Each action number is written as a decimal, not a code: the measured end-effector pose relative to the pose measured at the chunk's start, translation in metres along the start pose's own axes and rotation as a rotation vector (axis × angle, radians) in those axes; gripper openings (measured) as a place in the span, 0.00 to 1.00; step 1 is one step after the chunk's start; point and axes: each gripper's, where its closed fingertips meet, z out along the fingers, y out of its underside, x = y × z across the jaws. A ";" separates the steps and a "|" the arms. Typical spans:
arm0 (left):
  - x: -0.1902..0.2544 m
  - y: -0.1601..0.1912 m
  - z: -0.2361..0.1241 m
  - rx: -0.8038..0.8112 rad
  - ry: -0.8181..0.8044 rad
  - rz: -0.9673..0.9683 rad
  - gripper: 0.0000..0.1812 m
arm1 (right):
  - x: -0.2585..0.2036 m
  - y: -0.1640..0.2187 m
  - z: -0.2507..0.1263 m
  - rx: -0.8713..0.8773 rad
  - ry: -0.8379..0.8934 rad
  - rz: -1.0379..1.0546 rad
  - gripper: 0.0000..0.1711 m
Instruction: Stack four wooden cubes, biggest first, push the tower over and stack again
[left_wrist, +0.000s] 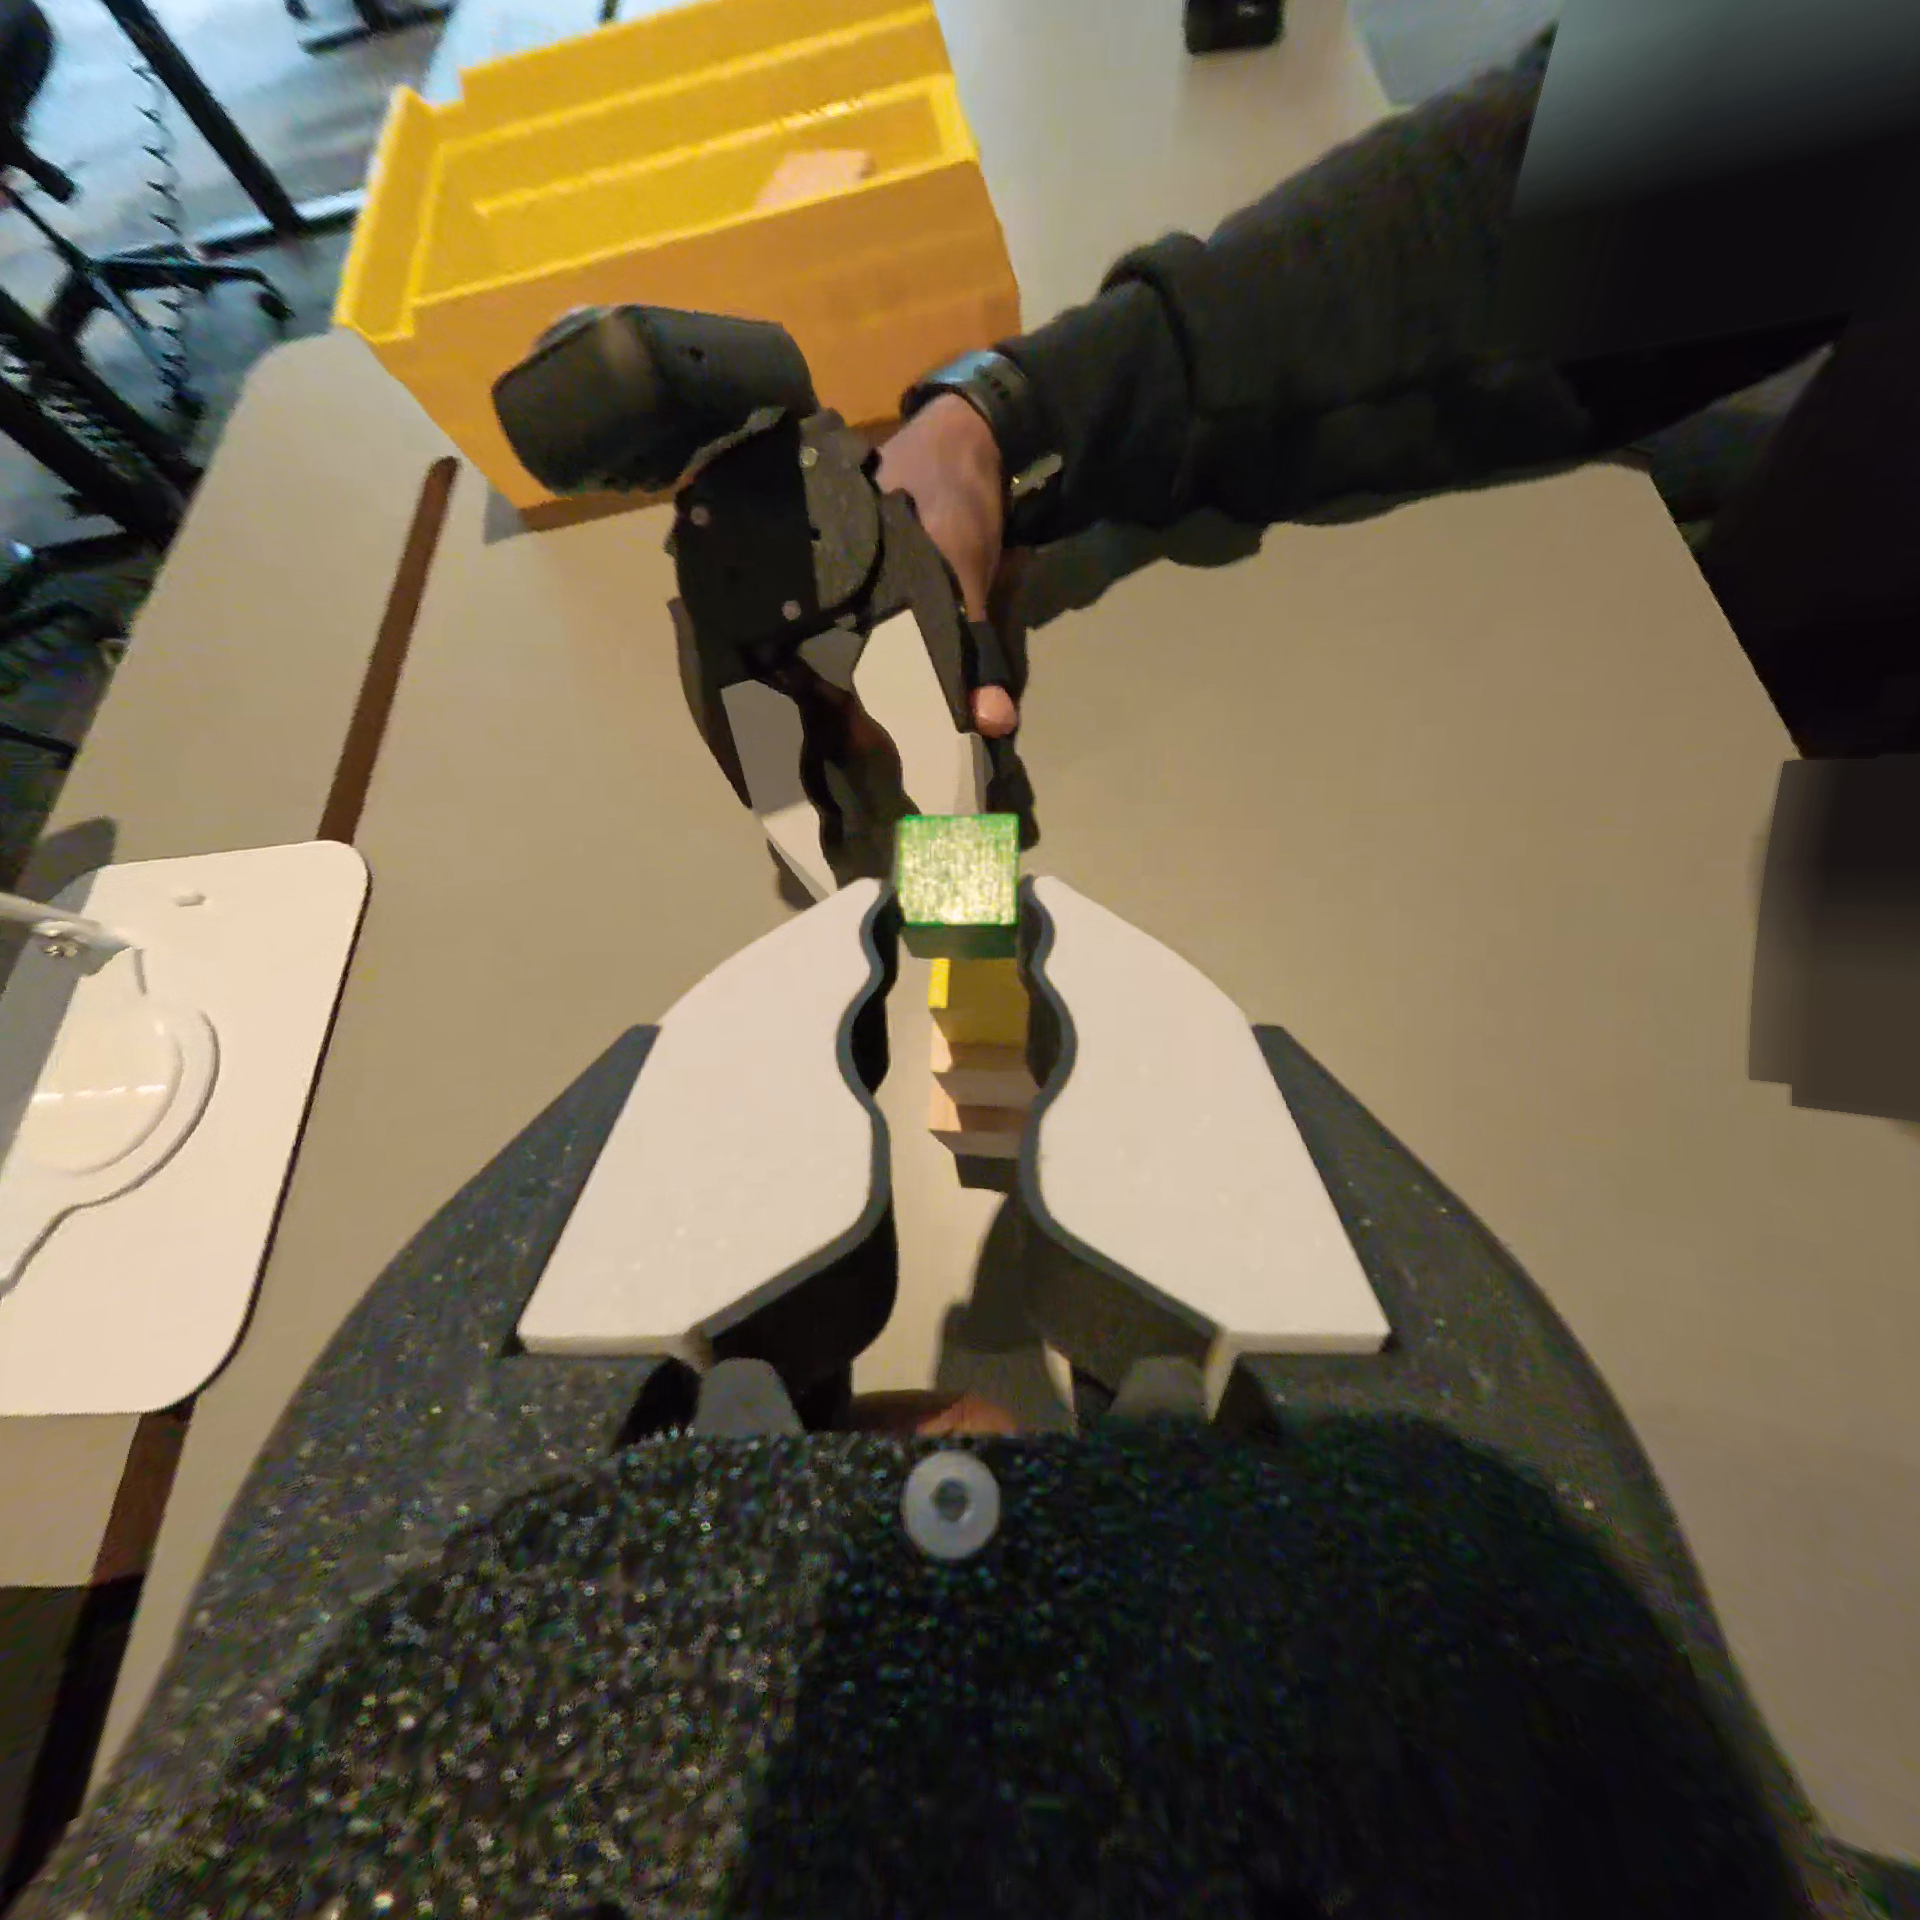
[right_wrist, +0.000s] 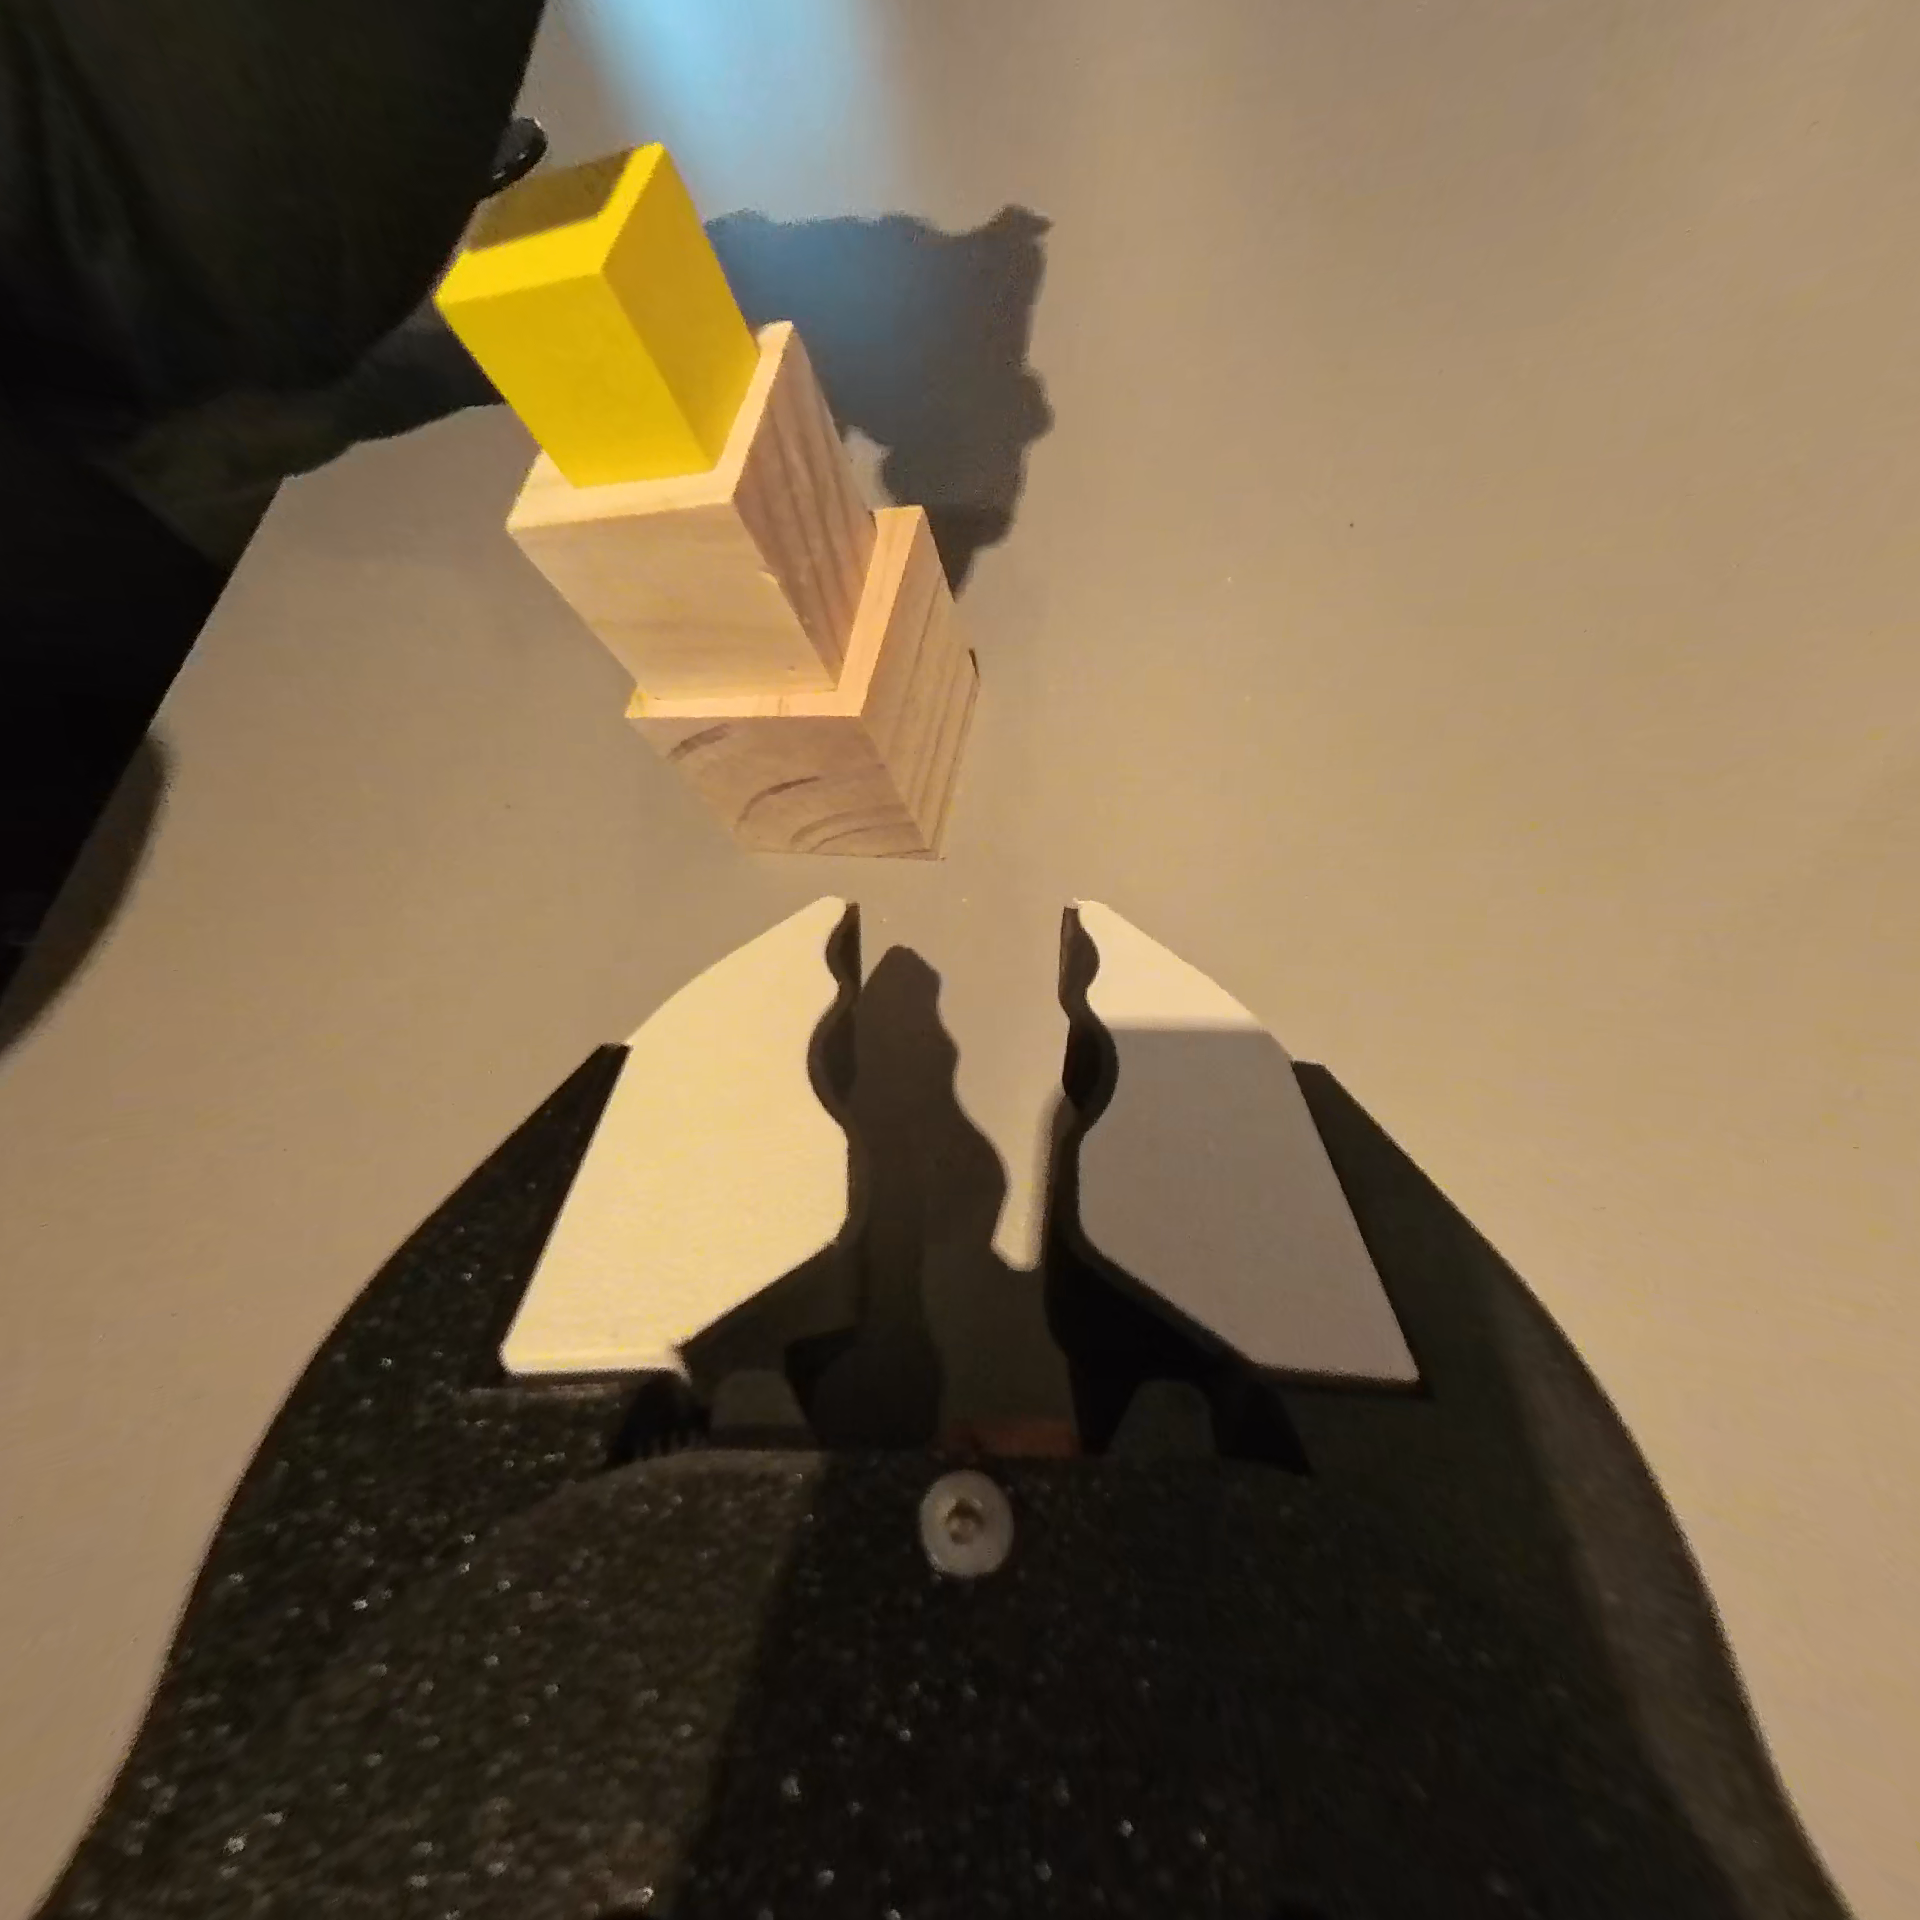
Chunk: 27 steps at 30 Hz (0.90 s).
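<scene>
In the left wrist view my left gripper is shut on a small green cube at its fingertips, directly over the tower. Below it are a yellow cube and two plain wooden cubes. I cannot tell whether green touches yellow. The right wrist view shows the tower from the side: a large wooden cube at the bottom, a smaller wooden cube, and the yellow cube on top. The green cube is out of sight there. My right gripper is open and empty by the tower's base, and shows beyond the tower in the left wrist view.
A yellow bin with a wooden piece inside stands at the far end of the beige table. A white plastic card lies at the left by the table's brown edge. A person's dark sleeve reaches in from the right. My right fingertips sit around 15 cm from my left ones.
</scene>
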 end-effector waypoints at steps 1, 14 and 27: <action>0.001 0.000 0.000 -0.010 0.015 0.007 0.12 | 0.000 0.000 0.000 0.002 -0.004 0.002 0.21; 0.003 0.015 0.014 -0.090 0.052 0.011 0.12 | -0.001 -0.004 -0.004 0.034 -0.067 0.065 0.20; 0.005 0.021 0.017 -0.130 0.063 0.005 0.12 | 0.000 -0.002 -0.002 0.021 -0.065 0.065 0.20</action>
